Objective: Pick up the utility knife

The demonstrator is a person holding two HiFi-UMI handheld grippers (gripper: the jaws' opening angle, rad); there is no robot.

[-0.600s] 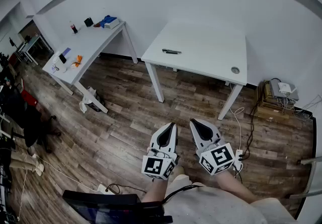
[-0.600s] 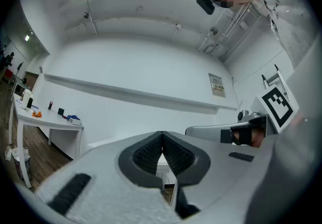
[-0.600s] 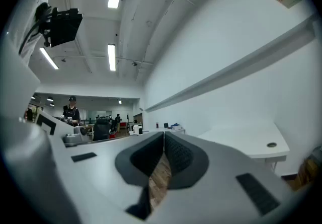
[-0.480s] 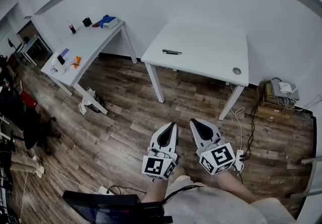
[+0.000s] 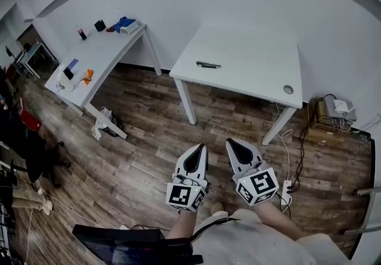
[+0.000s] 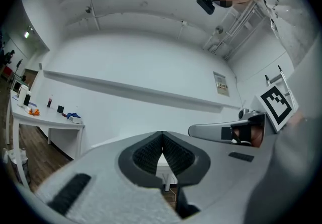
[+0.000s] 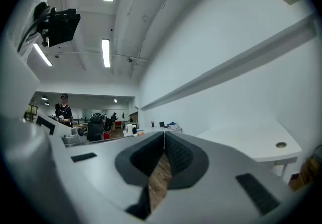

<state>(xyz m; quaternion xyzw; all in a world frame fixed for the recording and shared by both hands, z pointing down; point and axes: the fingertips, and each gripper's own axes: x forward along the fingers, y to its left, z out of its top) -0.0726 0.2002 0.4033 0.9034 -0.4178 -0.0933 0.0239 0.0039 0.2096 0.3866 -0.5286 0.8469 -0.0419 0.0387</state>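
Observation:
The utility knife (image 5: 208,65), dark and slim, lies on the white table (image 5: 250,73) toward its left side, far ahead of both grippers. My left gripper (image 5: 200,148) and right gripper (image 5: 229,144) hang side by side over the wood floor, well short of the table. Both are shut with nothing between the jaws. In the left gripper view the tips (image 6: 162,134) meet, and the right gripper (image 6: 221,131) shows beside it. In the right gripper view the tips (image 7: 164,135) meet too; the table (image 7: 251,145) is at the right.
A second white table (image 5: 95,55) at the left carries small items: a blue thing (image 5: 126,24), an orange thing (image 5: 89,73), a bottle. A round grommet (image 5: 289,89) sits in the near table's right corner. Cables and a power strip (image 5: 287,189) lie at the right. A cardboard box (image 5: 324,124) stands by the wall.
The view has shifted slightly: the tables sit a little further right and lower in the picture. Both grippers keep their places and stay shut.

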